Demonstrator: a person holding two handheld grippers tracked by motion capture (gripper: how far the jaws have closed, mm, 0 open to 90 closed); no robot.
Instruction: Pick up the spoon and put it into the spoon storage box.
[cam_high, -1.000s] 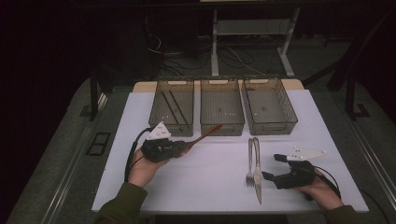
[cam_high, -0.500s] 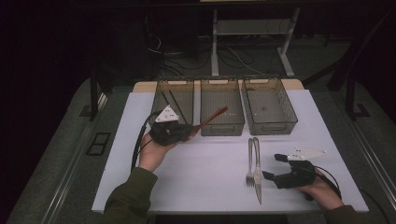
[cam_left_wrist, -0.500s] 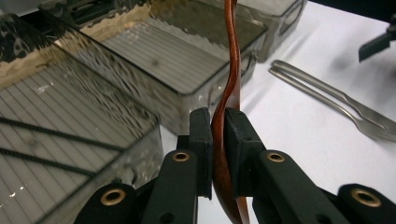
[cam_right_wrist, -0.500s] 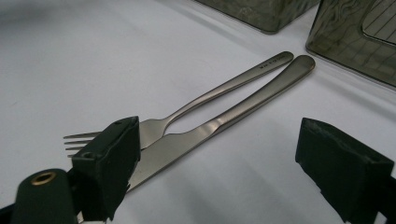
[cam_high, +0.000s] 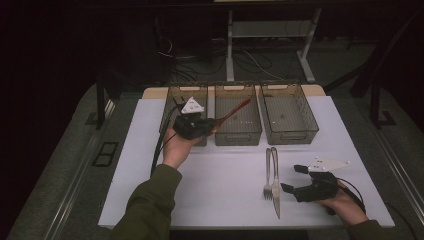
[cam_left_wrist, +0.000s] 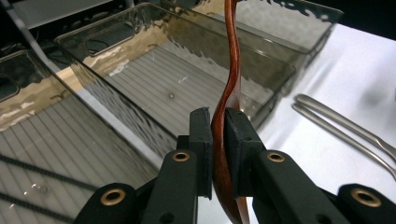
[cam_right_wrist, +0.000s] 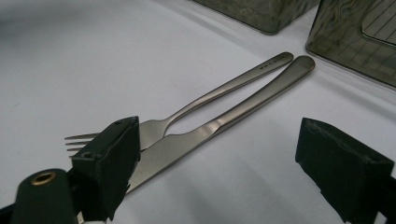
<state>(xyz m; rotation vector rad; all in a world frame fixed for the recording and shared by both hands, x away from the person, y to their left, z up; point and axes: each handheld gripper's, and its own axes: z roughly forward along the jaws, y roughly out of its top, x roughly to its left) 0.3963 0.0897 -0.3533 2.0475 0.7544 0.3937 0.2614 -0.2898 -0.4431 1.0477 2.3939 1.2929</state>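
Left gripper (cam_high: 212, 125) clamped on brown wooden spoon (cam_high: 234, 111), handle angled out over middle bin (cam_high: 238, 135) near table's far edge, seemingly for dropping in; right gripper (cam_high: 292, 179) spread wide beside fork (cam_high: 268, 172) and knife (cam_high: 275, 181) near front edge, likely poised for next pickup.

Lab; test table (cam_high: 150, 165); floor cables (cam_high: 250, 62); metal stand (cam_high: 232, 50)

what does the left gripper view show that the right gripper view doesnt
Left gripper view: the left gripper shut on a red-brown spoon, over the ribbed floor of a clear bin. Right gripper view: the right gripper open, with the fork tines and knife blade on the sheet. Both: the two steel handles side by side, and bins.
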